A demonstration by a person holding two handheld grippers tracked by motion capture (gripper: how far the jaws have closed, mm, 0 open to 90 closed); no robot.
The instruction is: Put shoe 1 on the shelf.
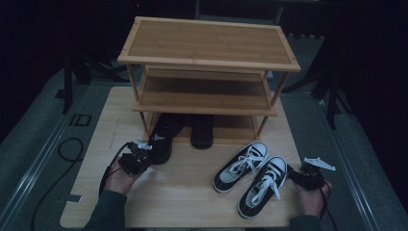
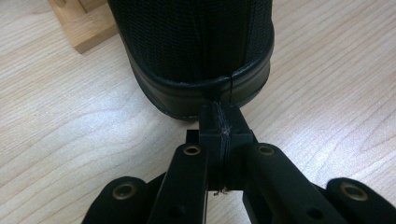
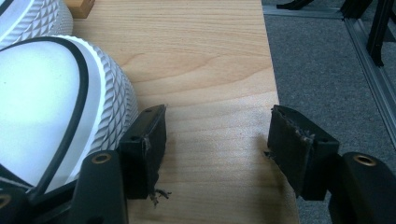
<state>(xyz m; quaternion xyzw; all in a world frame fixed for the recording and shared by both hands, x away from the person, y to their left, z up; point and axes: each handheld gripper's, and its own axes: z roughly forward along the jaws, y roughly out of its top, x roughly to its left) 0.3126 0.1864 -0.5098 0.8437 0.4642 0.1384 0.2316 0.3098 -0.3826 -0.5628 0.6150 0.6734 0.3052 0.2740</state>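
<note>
A black shoe [image 1: 163, 137] lies half out of the bottom shelf of the bamboo shoe rack [image 1: 207, 45], and a second black shoe [image 1: 202, 130] stands beside it. My left gripper [image 1: 143, 156] is shut, its tips [image 2: 223, 126] right against the black shoe's heel [image 2: 196, 46] with nothing between them. A pair of black-and-white sneakers [image 1: 240, 166] [image 1: 263, 185] lies on the table at the right. My right gripper [image 1: 294, 174] sits just right of the nearer sneaker. It is open [image 3: 217, 140] over bare wood, with the white toe cap [image 3: 46, 107] beside its left jaw.
The wooden table [image 1: 183, 192] ends close to my right gripper, with grey floor [image 3: 327, 60] beyond the edge. A rack foot [image 2: 84, 23] stands left of the black shoe's heel. The two upper shelves hold nothing. A cable [image 1: 72, 149] lies on the floor at left.
</note>
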